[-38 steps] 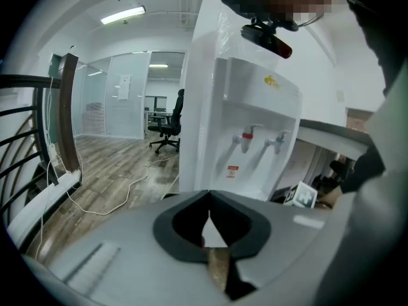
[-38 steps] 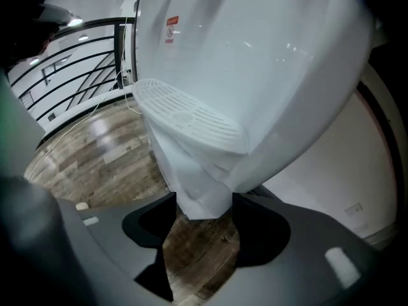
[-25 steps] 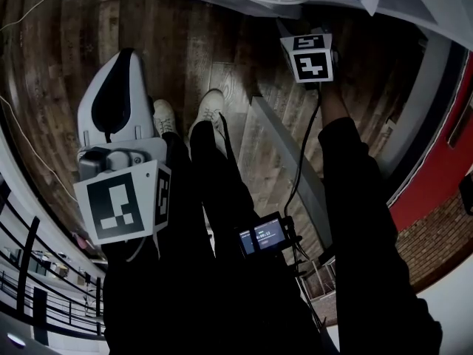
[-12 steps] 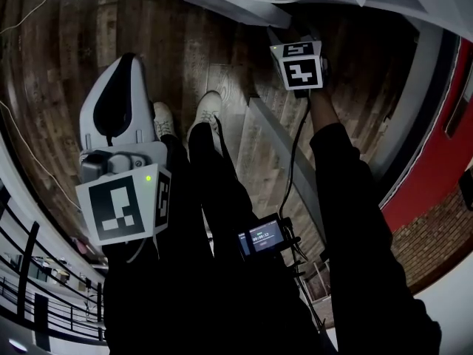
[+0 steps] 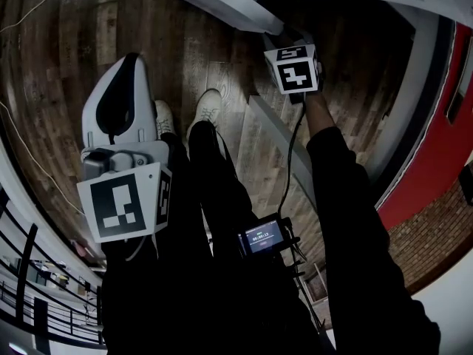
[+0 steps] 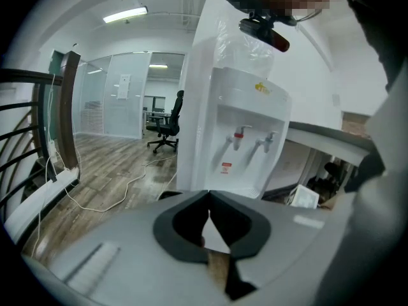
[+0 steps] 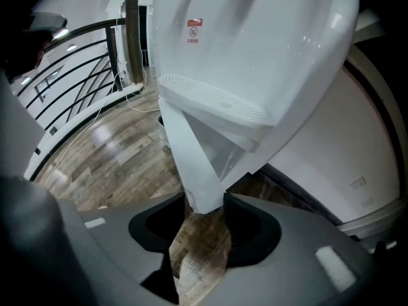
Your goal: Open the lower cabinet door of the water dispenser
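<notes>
Right gripper (image 7: pixel 204 204), its jaws just closing, clasps the bottom corner of the ajar lower cabinet door (image 7: pixel 191 152). The door's free edge rises away toward the water dispenser (image 7: pixel 268 50). Left gripper (image 6: pixel 209 199) is clenched empty, farther off.

White water dispenser (image 7: pixel 274 50), white cabinet door (image 7: pixel 191 158), brown wood-grain floor (image 5: pixel 74 50)

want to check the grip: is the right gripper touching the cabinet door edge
Touching. In the right gripper view the cabinet door edge fills the gap of the right gripper, whose jaws have just been closing.
</notes>
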Motion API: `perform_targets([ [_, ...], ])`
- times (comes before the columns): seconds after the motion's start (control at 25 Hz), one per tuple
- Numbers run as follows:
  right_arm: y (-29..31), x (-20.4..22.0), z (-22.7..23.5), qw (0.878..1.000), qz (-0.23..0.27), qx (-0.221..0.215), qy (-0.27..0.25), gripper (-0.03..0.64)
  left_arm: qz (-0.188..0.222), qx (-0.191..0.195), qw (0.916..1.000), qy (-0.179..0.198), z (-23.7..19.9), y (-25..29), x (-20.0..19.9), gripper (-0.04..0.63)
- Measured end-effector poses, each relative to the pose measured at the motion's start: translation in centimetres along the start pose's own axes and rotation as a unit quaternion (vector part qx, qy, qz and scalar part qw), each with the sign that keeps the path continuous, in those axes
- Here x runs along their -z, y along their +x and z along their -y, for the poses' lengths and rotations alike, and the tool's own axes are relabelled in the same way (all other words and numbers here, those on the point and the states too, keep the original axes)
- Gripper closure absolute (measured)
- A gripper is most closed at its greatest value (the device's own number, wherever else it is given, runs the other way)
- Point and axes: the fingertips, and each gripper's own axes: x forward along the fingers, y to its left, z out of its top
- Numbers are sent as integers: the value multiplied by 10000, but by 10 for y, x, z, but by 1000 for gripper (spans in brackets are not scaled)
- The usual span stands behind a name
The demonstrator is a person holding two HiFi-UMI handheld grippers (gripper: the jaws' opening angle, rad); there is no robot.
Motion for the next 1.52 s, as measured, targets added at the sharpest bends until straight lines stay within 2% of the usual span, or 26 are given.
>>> perform_targets([
  [0.08,-3,1,-4,9999,-38,-39,135,439,-1,15,10000,35,-5,-2,1,588],
  [0.4,-7,8,-21,9991,-80,-58,410,442,-28,-40,10000,87,-25,-11,3,588],
  [0.64,-14,15,-41,9986,-82,-71,513,463,-22,25,10000,-47,-24,-15,4,588],
  [0.88,-19,18,-58,9978,-65,-116,645,469,-19,161,9998,-76,-19,-14,4,588],
  [1.52,-26,21,-87,9943,-34,-153,1052,480,-67,213,9997,-104,-31,-9,6,588],
])
